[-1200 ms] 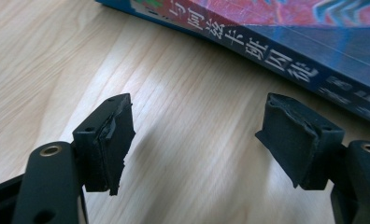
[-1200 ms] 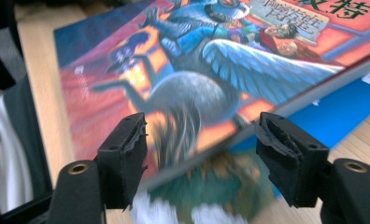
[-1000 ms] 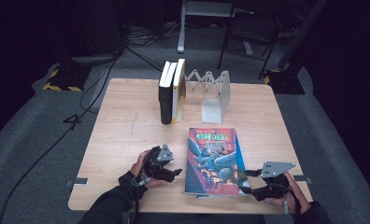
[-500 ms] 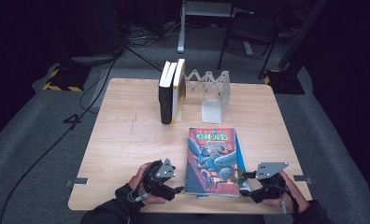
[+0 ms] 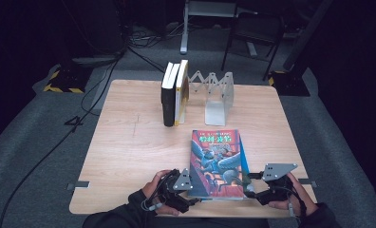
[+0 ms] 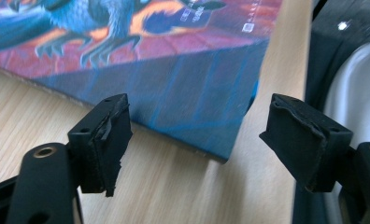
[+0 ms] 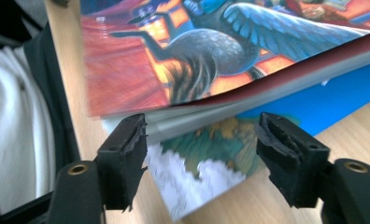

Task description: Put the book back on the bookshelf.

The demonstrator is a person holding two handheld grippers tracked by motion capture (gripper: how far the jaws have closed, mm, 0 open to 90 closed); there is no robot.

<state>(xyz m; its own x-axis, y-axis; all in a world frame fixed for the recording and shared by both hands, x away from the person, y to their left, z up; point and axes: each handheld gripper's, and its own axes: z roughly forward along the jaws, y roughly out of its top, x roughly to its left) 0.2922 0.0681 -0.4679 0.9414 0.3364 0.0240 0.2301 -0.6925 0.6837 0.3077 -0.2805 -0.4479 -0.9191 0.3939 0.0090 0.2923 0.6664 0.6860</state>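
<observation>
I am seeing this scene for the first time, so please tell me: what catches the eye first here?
The colourful illustrated book lying flat at the near edge of the wooden table stands out most. The left gripper and the right gripper flank its near corners, fingers open. At the far side, two books stand upright beside a white zigzag book rack.

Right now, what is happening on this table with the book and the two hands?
A person works at the near edge of the wooden table with a gripper in each hand. The colourful book lies flat there. The left gripper is at its near left corner and the right gripper at its right edge; both are open, gripping nothing. The left fingers have just been opening. Two more books stand beside a metal bookend at the far side.
</observation>
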